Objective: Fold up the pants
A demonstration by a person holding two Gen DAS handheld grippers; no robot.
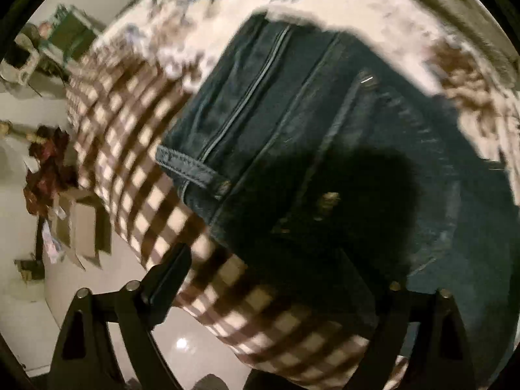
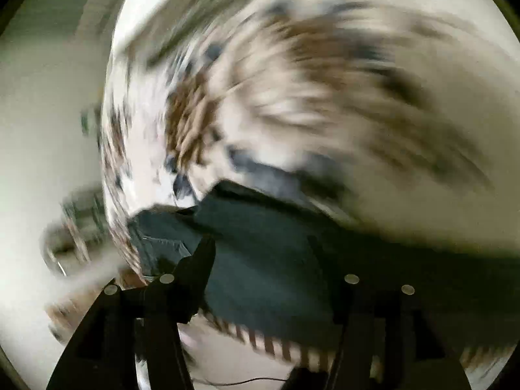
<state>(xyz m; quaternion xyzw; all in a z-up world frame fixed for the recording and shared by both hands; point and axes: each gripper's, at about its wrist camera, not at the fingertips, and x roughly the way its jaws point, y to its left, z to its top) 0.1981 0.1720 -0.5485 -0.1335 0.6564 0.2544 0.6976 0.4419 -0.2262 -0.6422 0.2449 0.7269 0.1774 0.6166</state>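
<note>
Dark blue jeans [image 1: 318, 149] lie on a bed, with the waistband, a belt loop and a metal button [image 1: 330, 200] showing in the left wrist view. My left gripper [image 1: 276, 269] is open just above the waist end, its left finger [image 1: 167, 274] over the checked bedspread edge. In the blurred right wrist view the jeans [image 2: 260, 253] lie right under my right gripper [image 2: 276, 260]. It is open and its left fingertip [image 2: 203, 260] is over the denim. Neither gripper holds anything.
The bed has a floral cover [image 1: 227, 16] and a brown-and-white checked border [image 1: 136, 169] hanging over its edge. A shiny tiled floor [image 1: 182, 344] lies beside the bed. Cardboard boxes [image 1: 81, 230] and clutter [image 1: 45, 169] stand on the floor to the left.
</note>
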